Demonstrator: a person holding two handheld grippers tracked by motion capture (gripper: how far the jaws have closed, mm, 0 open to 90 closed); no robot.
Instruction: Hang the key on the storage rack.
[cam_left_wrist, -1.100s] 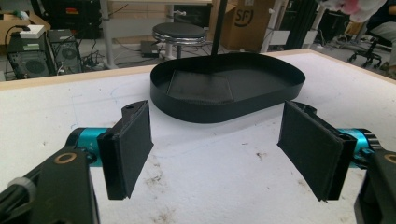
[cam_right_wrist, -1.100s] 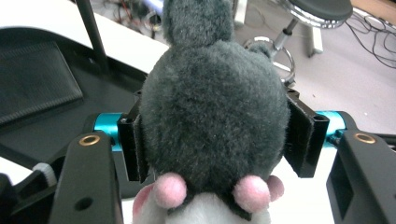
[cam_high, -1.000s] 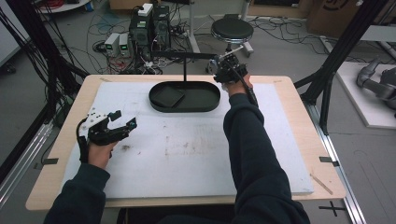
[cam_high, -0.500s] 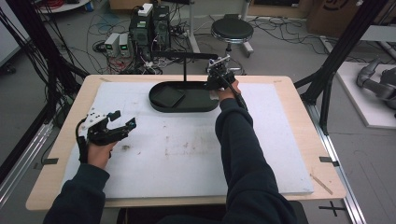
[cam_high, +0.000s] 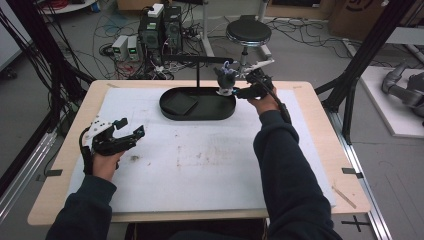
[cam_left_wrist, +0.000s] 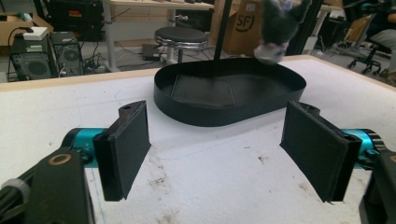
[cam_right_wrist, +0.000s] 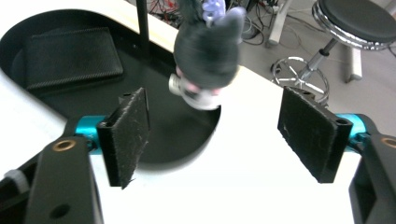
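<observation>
Hanging from the stand's bar (cam_high: 200, 59) over the tray (cam_high: 197, 114), the plush (cam_high: 226, 80) looks placed; my right hand-held gripper (cam_high: 239, 92) has just opened, nothing between its jaws. Left hand-held gripper (cam_high: 131, 133) waits open on the surface (cam_high: 210, 165).

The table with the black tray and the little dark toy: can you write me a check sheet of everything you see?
Surface: white mat on a wooden table, smudged in the middle.
Job's things: dark plush toy hangs over the black tray, blurred; flat black pad lies inside.
Clutter: nothing seen.
Grippers: right gripper open beside the toy, jaws just opened, nothing between them; left gripper open over the mat.
Cables: tangled on the floor.
Surroundings: stool, computer boxes.
</observation>
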